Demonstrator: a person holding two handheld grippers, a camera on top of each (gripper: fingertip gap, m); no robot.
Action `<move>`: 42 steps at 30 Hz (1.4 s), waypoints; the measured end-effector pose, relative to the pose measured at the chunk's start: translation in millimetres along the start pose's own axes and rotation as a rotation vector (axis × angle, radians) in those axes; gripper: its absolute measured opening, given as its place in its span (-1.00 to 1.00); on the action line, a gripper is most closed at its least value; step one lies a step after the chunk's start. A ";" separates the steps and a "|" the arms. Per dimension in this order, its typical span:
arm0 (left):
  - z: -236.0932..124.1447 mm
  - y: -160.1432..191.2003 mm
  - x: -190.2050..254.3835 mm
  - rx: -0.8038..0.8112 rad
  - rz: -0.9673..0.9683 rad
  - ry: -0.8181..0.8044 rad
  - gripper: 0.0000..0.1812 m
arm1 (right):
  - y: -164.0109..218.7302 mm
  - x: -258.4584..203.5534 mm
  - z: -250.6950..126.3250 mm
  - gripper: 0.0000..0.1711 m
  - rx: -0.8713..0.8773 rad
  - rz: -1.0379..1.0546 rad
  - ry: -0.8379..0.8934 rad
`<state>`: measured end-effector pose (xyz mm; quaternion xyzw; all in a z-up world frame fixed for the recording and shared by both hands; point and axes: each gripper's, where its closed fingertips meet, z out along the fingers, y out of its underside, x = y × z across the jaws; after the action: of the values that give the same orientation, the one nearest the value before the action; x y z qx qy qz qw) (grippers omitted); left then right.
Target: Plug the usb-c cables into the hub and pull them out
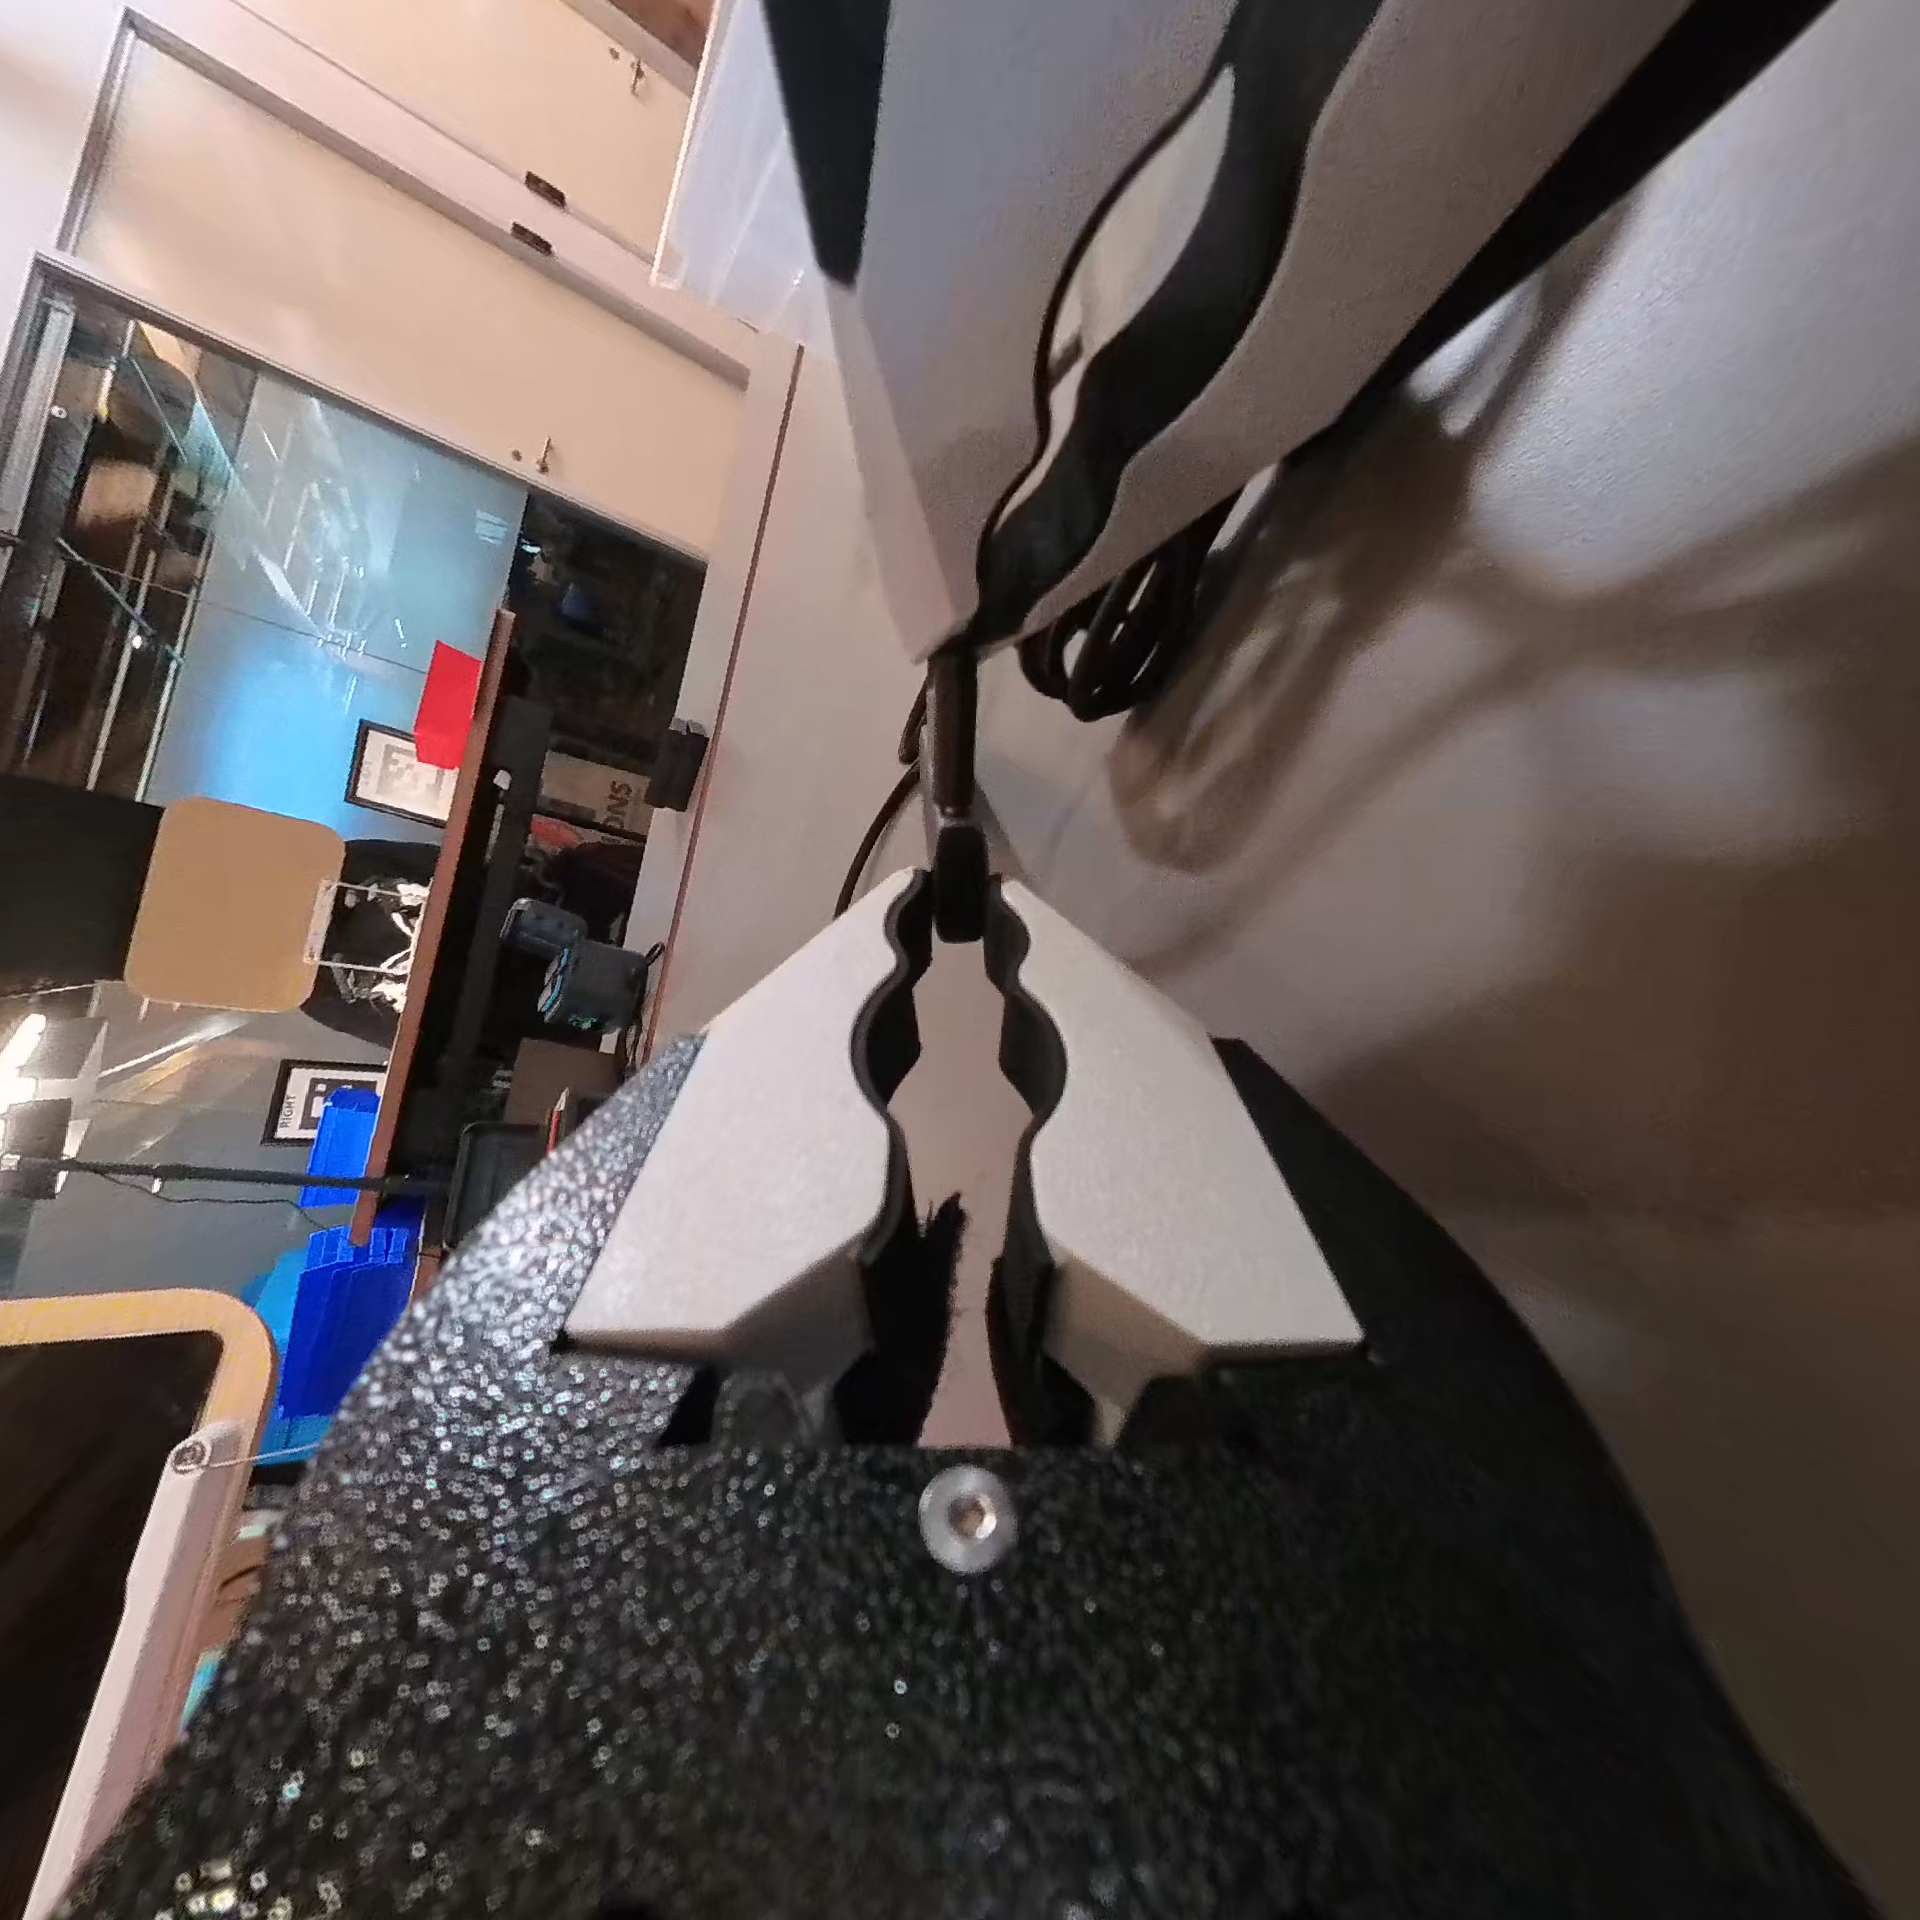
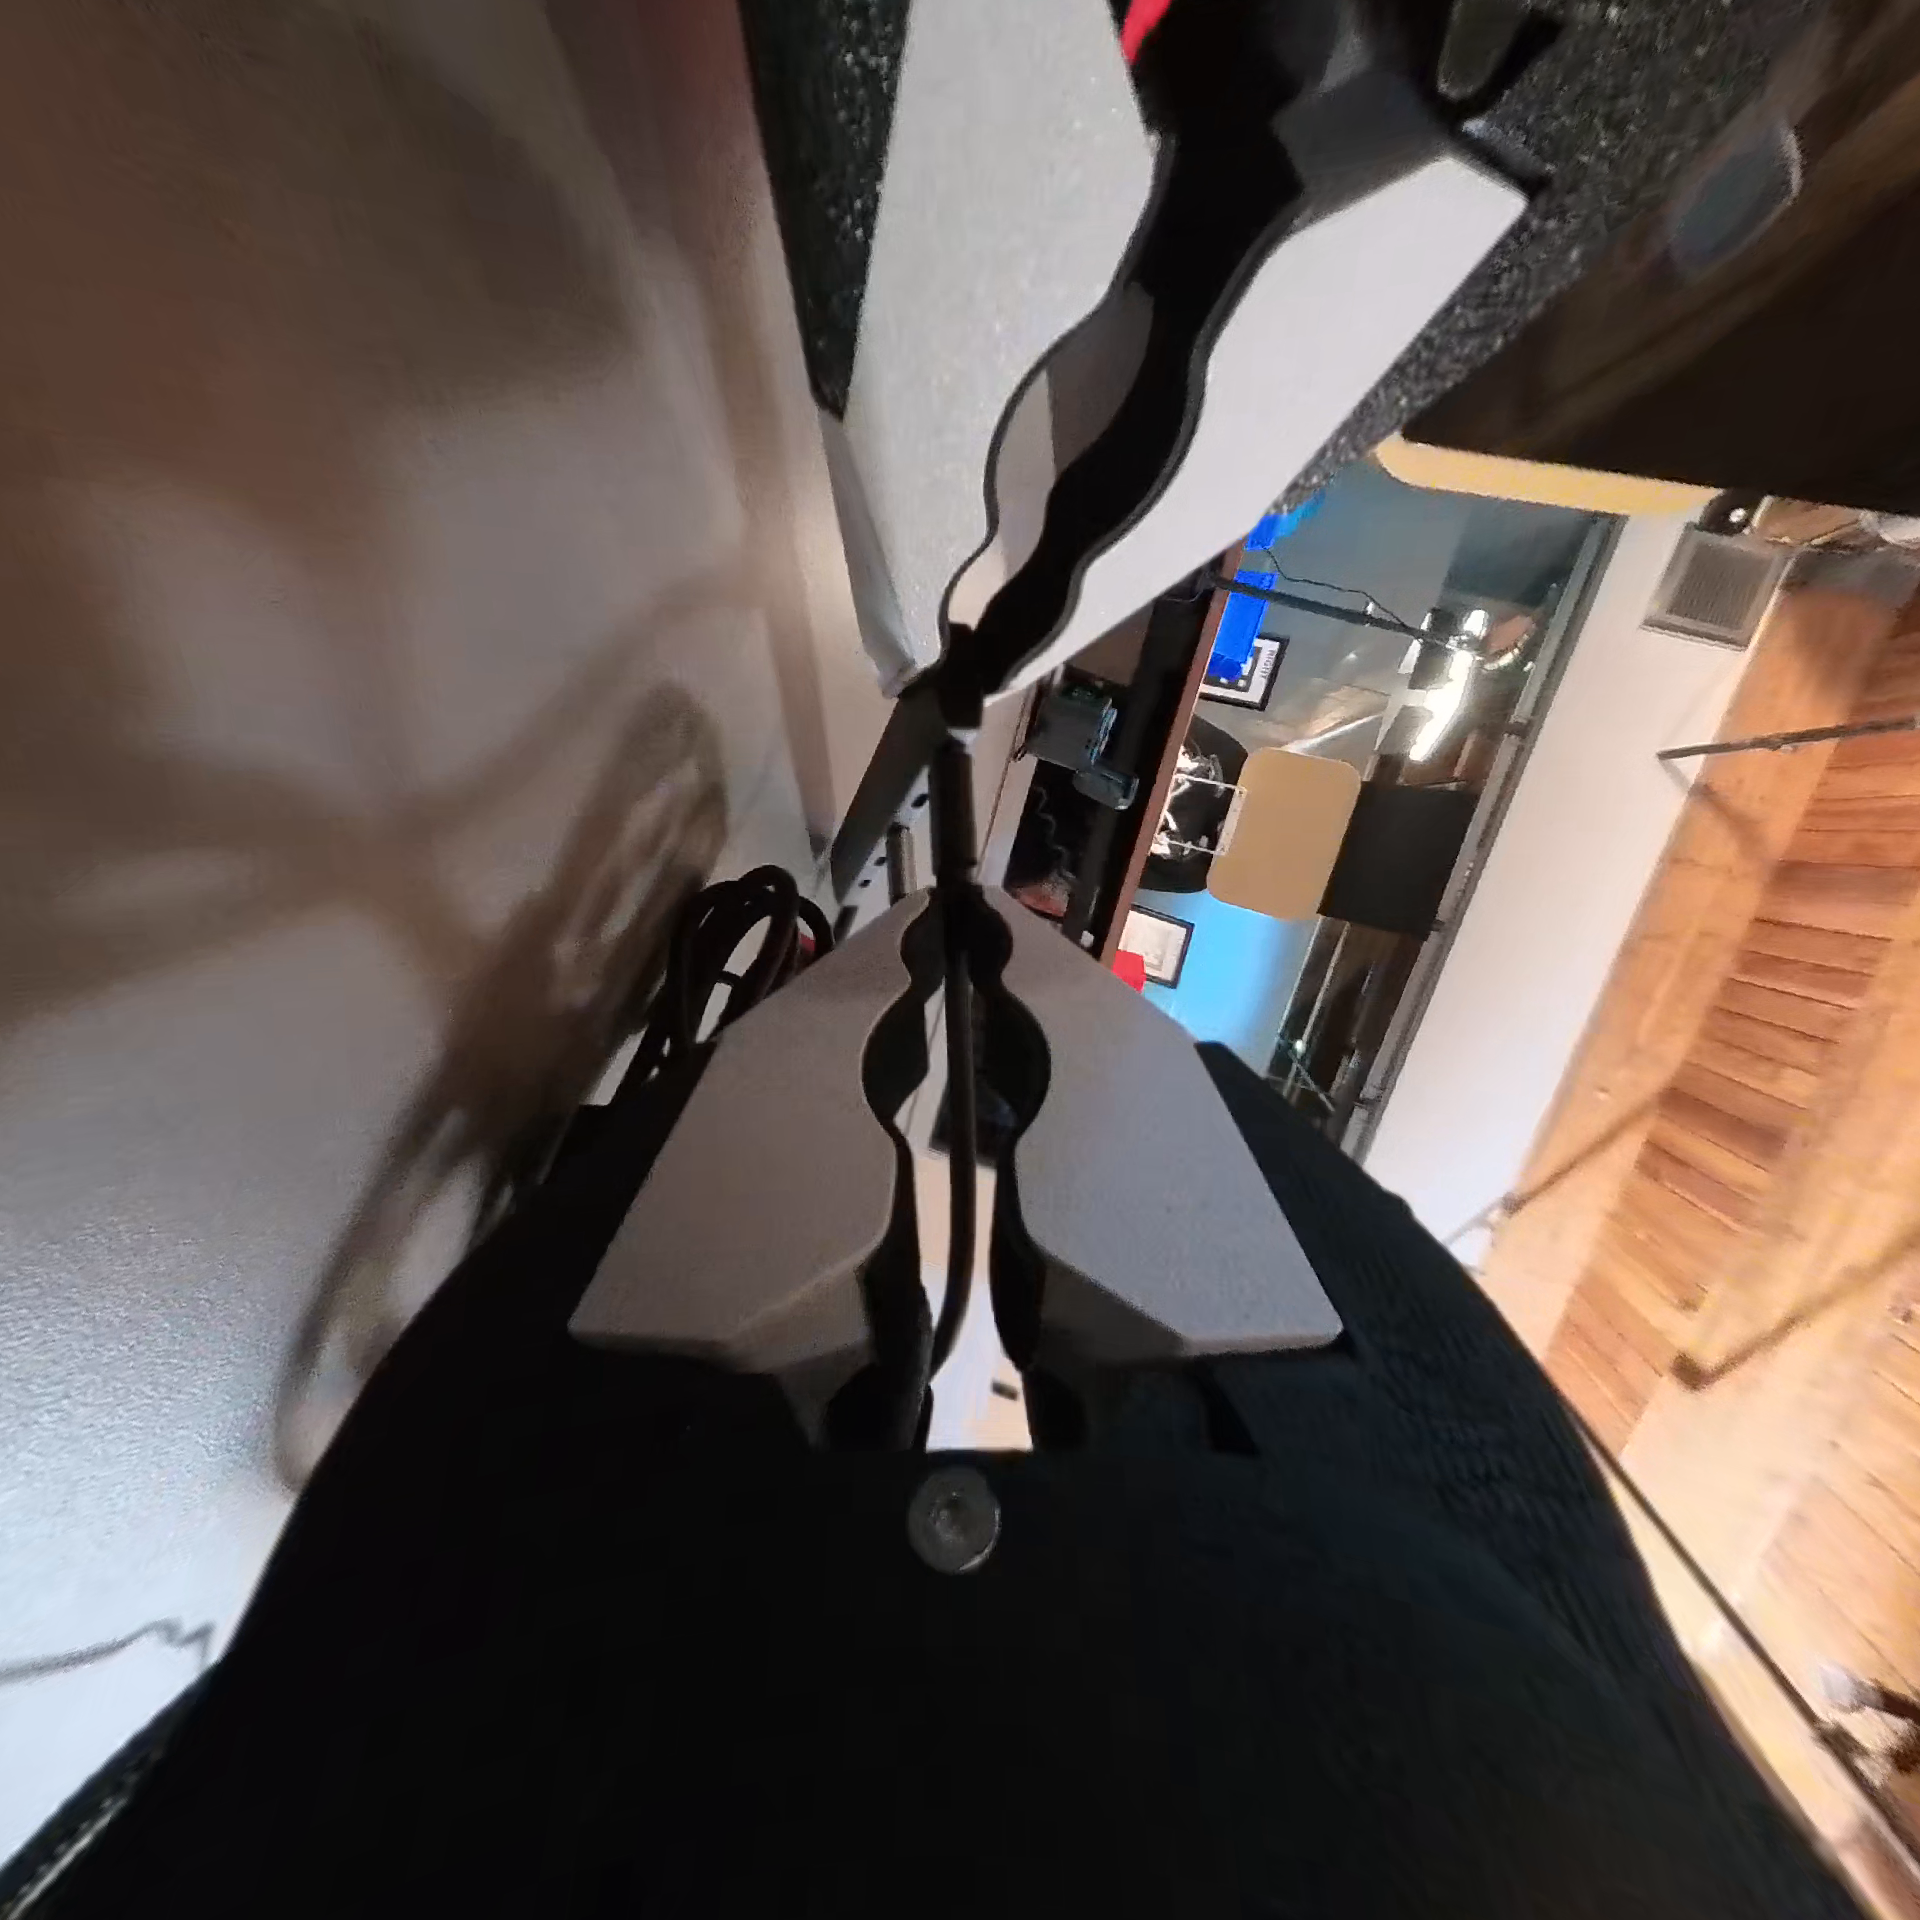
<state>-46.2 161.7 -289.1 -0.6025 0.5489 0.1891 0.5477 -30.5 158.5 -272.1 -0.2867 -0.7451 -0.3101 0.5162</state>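
Note:
My left gripper (image 1: pixel 957 902) is shut on a short black connector piece (image 1: pixel 956 883) at its fingertips. My right gripper (image 2: pixel 956 920) is shut on the black USB-C cable (image 2: pixel 964 1091), which runs back between its fingers; the plug (image 2: pixel 957 810) sticks out forward. The two grippers face each other tip to tip above the white table. In the left wrist view the right gripper (image 1: pixel 961 652) comes in from above with the plug (image 1: pixel 951 738). Plug and connector piece meet in line at a thin metal ring; how deep the plug sits is not visible. A grey flat strip (image 2: pixel 883 784), possibly the hub, lies behind.
A coil of black cable (image 1: pixel 1112 644) lies on the white table (image 1: pixel 1610 779), also in the right wrist view (image 2: pixel 727 956). A white perforated strip (image 2: pixel 868 873) lies beside it. Shelves, blue bins (image 1: pixel 343 1320) and a glass wall stand beyond the table edge. My two grippers' fingertips are within a few centimetres of each other.

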 end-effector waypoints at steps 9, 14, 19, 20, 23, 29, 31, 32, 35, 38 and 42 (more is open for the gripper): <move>-2.9 5.2 4.1 -0.055 -0.003 -0.016 -0.94 | -6.5 -3.9 1.3 -0.99 0.006 0.002 -0.004; -5.8 8.5 7.2 -0.056 0.015 -0.015 -0.92 | -9.9 -7.3 1.3 -0.99 -0.017 -0.019 -0.024; -8.3 7.0 1.4 0.015 0.327 -0.138 -0.92 | -20.3 -7.3 -15.9 -0.85 0.139 0.149 -0.128; -9.0 6.2 0.2 0.011 0.410 -0.174 -0.92 | -21.8 -2.2 -23.7 -0.79 0.188 0.205 -0.153; -11.7 1.9 -2.1 0.017 0.519 -0.228 -0.92 | -16.3 9.5 -46.3 -0.63 0.331 0.332 -0.304; -18.8 -11.3 1.1 0.059 0.642 -0.288 -0.93 | -2.0 22.1 -47.7 -0.42 0.463 0.443 -0.615; -20.4 -15.7 6.1 0.072 0.690 -0.296 -0.93 | -2.2 12.9 -38.2 -0.38 0.440 0.359 -0.682; -20.6 -17.7 8.1 0.077 0.705 -0.297 -0.93 | -2.1 7.2 -33.2 -0.35 0.422 0.311 -0.712; -22.9 -22.0 10.5 0.093 0.713 -0.306 -0.93 | -6.5 -10.6 -22.3 -0.31 0.398 0.184 -0.806; -26.0 -24.5 11.8 0.101 0.733 -0.320 -0.93 | -11.2 -22.7 -13.6 -0.36 0.374 0.112 -0.888; -27.1 -28.3 11.4 0.118 0.688 -0.311 -0.92 | -14.0 -30.1 -4.4 -0.55 0.345 0.081 -0.963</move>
<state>-28.0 127.3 -276.8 -0.3145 0.6395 0.4190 0.5626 -29.3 142.8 -301.7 -0.3364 -0.9271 0.0048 0.1655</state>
